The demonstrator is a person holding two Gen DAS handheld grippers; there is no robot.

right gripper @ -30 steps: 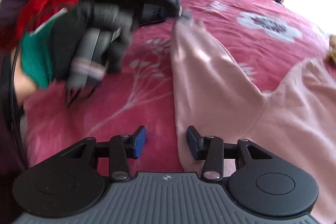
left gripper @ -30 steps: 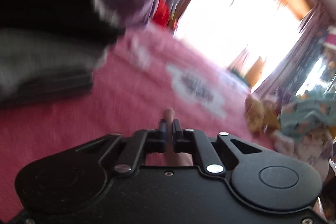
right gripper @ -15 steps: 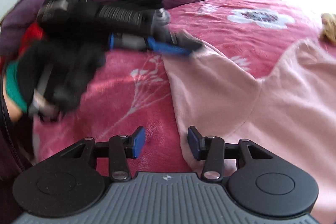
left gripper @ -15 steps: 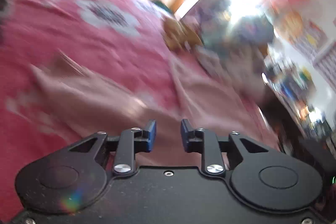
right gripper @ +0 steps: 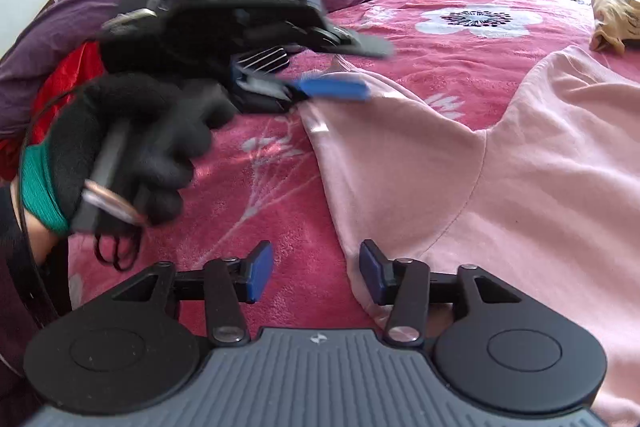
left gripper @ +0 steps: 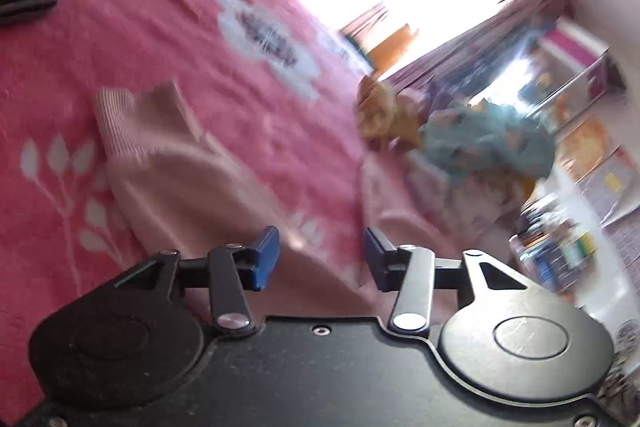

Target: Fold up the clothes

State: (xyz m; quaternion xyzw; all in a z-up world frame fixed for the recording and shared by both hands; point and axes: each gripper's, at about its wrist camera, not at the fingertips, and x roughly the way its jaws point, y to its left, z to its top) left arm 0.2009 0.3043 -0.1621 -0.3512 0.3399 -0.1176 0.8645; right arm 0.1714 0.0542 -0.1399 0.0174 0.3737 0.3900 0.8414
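left wrist view: my left gripper [left gripper: 322, 261] points down at the bed [left gripper: 120, 39], and its jaws stand apart with nothing between the blue pads. the log settles no more, so i say it is released, holding nothing. the pink top [left gripper: 188, 187] lies just under and ahead of it. one sleeve runs from the claw up and to the left in the picture, and it ends in the ribbed cuff [left gripper: 120, 115]. the long axis of the sleeve is therefore almost along the line of my fingers, a little turned to the left. the picture is blurred, so i cannot tell if the pads touch the cloth.

right wrist view: my right gripper [right gripper: 316, 277] is low over the bed, and its jaws are opening, with only bedcover and the edge of the top seen between them, nothing pinched. the body of the top [right gripper: 540, 167] fills the right side of the picture. the sleeve [right gripper: 380, 131] goes away from me toward the upper left, and the left gripper [right gripper: 332, 87], held in a black gloved hand [right gripper: 132, 139], hangs right over the far end of it. from here its fingers also look apart and empty.

my judgement: the sleeve end is nearer to the left hand, and the lower edge of the sleeve by the body is nearer to the right hand. so the fold of the sleeve across the body, to the right in this view, should begin with the left claw taking the cuff.
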